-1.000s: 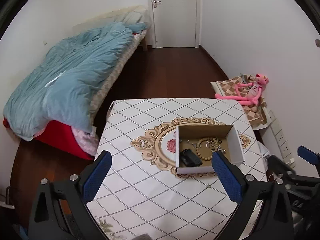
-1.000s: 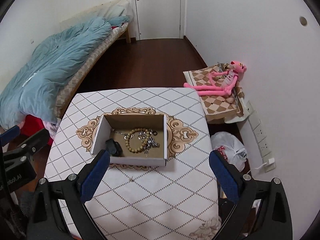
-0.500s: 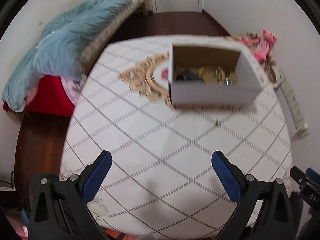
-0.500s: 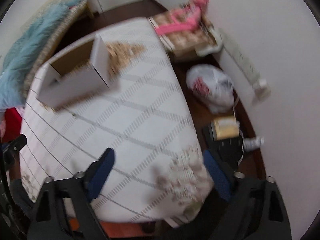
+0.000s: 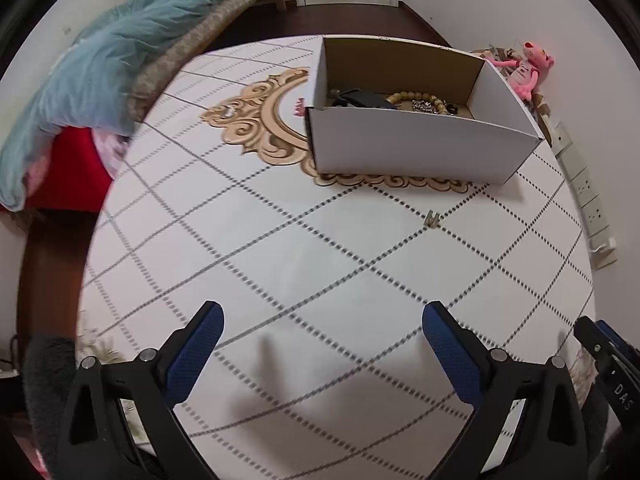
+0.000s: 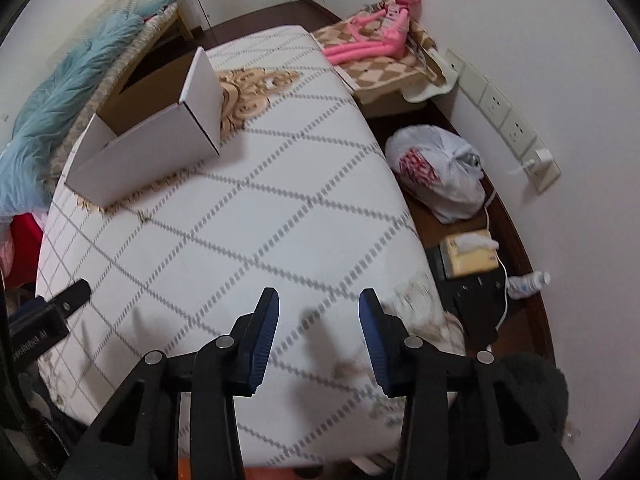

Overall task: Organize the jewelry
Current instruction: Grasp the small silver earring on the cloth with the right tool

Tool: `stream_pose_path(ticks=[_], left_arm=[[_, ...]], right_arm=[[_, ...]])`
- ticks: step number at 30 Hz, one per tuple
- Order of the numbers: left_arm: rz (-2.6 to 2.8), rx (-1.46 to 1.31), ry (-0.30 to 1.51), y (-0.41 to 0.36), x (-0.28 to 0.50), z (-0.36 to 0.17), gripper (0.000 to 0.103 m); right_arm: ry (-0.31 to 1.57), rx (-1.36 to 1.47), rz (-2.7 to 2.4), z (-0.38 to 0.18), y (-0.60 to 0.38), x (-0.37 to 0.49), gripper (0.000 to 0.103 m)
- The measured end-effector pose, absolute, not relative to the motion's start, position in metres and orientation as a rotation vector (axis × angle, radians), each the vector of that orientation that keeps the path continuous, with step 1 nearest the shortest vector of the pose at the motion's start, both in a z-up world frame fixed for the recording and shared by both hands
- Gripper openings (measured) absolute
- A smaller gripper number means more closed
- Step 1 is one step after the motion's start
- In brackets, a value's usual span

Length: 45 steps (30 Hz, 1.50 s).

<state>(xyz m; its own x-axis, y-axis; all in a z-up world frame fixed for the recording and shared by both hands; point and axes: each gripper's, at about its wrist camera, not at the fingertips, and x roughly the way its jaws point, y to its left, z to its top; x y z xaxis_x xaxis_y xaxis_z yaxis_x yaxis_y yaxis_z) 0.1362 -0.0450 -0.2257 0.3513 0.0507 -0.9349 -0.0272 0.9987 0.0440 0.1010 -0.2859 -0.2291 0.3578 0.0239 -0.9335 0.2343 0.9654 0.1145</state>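
Observation:
An open white cardboard box (image 5: 416,148) stands on the table's far half; it also shows in the right wrist view (image 6: 148,148). Inside lie a wooden bead bracelet (image 5: 416,98), a dark pouch (image 5: 366,100) and silvery pieces (image 5: 426,107). A small metal jewelry piece (image 5: 433,219) lies loose on the cloth in front of the box, also in the right wrist view (image 6: 142,216). My left gripper (image 5: 320,338) is wide open and empty, low over the table's near half. My right gripper (image 6: 318,314) is partly open and empty, over the near right corner.
The table (image 5: 280,260) has a white diamond-pattern cloth. A bed with a blue duvet (image 5: 100,68) is to the left. On the floor at right are a pink plush toy (image 6: 380,28), a white plastic bag (image 6: 440,172), a tissue box (image 6: 470,258) and wall sockets (image 6: 504,120).
Both grippers have dropped low toward the table. The right one has swung toward the near right corner and its jaws have narrowed. The left stays wide open.

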Motion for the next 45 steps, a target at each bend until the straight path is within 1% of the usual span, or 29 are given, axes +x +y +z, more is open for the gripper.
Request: stream_pose_path(ticks=[4,6,9,12,16,22,29,36,42,43,44,45], left_arm=[[0.013,-0.004,1.22,-0.054,0.151,-0.235,0.099],[-0.001,0.0,1.211,-0.062,0.158,-0.239,0.085],[0.003,0.069,1.186,-0.08,0.167,-0.244,0.08],[0.019,0.126,1.138,-0.095,0.171,-0.244,0.08],[0.004,0.134,1.136,-0.1,0.166,-0.245,0.08],[0.047,0.073,1.201,-0.05,0.154,-0.243,0.08],[0.128,0.017,1.222,0.008,0.154,-0.241,0.08],[0.171,-0.022,1.232,0.03,0.162,-0.247,0.08],[0.181,-0.032,1.23,0.038,0.167,-0.248,0.08],[0.182,-0.031,1.23,0.039,0.168,-0.248,0.08],[0.181,-0.032,1.23,0.039,0.169,-0.248,0.08],[0.18,-0.032,1.23,0.039,0.169,-0.247,0.08]], right_arm=[[1.192,0.281,-0.128,-0.234,-0.28,0.118,0.044],[1.186,0.29,-0.132,-0.235,-0.279,0.124,0.044],[1.174,0.308,-0.135,-0.236,-0.28,0.129,0.044],[1.157,0.311,-0.149,-0.236,-0.285,0.13,0.044],[1.162,0.329,-0.141,-0.241,-0.293,0.132,0.044],[1.175,0.286,-0.067,-0.241,-0.277,0.139,0.044],[1.173,0.288,0.072,-0.243,-0.222,0.157,0.044],[1.16,0.225,0.17,-0.245,-0.166,0.186,0.044],[1.173,0.167,0.181,-0.254,-0.145,0.201,0.044],[1.176,0.156,0.18,-0.256,-0.143,0.202,0.043],[1.155,0.123,0.176,-0.256,-0.139,0.202,0.034],[1.151,0.098,0.174,-0.256,-0.136,0.202,0.02]])
